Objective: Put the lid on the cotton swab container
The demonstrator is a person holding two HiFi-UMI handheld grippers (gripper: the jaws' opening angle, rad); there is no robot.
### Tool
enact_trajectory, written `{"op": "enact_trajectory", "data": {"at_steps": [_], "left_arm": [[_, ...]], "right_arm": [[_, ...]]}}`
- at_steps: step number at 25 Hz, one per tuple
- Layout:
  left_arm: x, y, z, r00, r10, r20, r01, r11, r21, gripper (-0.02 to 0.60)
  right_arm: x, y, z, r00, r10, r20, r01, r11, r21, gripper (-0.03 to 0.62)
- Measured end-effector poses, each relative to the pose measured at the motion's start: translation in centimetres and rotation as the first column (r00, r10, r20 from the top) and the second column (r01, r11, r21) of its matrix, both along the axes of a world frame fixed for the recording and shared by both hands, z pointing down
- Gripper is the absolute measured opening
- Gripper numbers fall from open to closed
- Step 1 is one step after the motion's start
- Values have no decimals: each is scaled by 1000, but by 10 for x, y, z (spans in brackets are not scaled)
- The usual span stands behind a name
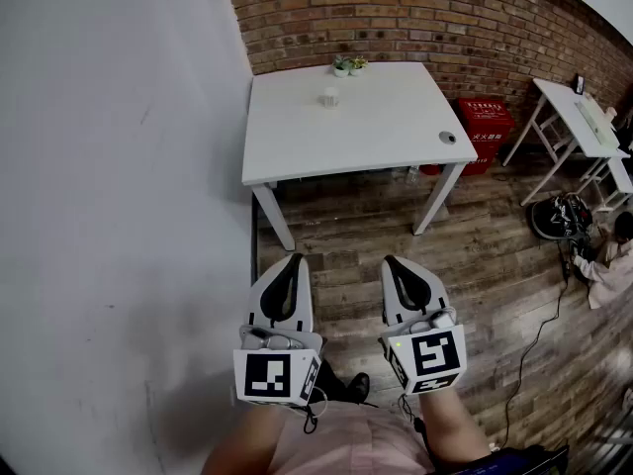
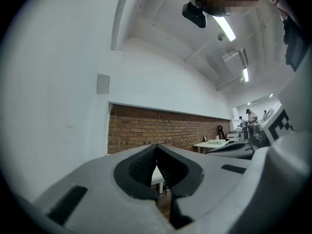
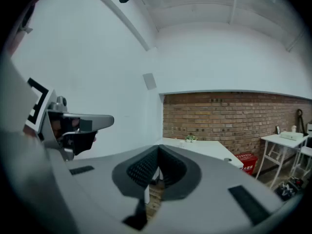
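Far ahead stands a white table (image 1: 376,127). On it a small pale cotton swab container (image 1: 329,97) sits near the back, and a small round lid (image 1: 448,138) lies near the right front corner. Both grippers hang low, close to my body and well short of the table. My left gripper (image 1: 294,258) is shut with nothing between its jaws, and its tips (image 2: 156,147) meet in the left gripper view. My right gripper (image 1: 389,260) is likewise shut and empty (image 3: 158,149). The right gripper view shows the table (image 3: 204,149) and the lid (image 3: 227,159) in the distance.
Two small potted plants (image 1: 348,65) stand at the table's back edge. A red box (image 1: 485,122) sits by the brick wall at the right. Another white table (image 1: 579,117), a dark bag with cables (image 1: 554,216) and a seated person (image 1: 613,260) are at the right. A white wall (image 1: 119,166) runs along the left.
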State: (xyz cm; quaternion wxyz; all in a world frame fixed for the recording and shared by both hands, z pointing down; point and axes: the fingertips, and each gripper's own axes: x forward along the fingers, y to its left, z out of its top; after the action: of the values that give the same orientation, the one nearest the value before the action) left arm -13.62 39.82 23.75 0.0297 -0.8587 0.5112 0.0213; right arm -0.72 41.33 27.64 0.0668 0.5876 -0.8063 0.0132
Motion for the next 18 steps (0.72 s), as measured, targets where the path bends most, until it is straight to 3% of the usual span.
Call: {"op": "enact_trajectory", "data": {"at_steps": [10, 16, 18], "left_arm": [[11, 1, 7, 1000, -8, 5, 8, 1000, -12, 0], [13, 1, 14, 998, -61, 2, 61, 998, -21, 2], [12, -4, 12, 997, -74, -8, 74, 997, -20, 96]], "right_arm": [[12, 1, 8, 1000, 1, 3, -1, 1000, -11, 4], [26, 2, 1, 999, -3, 47, 1, 999, 45, 9], [26, -3, 1, 998, -26, 51, 24, 999, 36, 183]]}}
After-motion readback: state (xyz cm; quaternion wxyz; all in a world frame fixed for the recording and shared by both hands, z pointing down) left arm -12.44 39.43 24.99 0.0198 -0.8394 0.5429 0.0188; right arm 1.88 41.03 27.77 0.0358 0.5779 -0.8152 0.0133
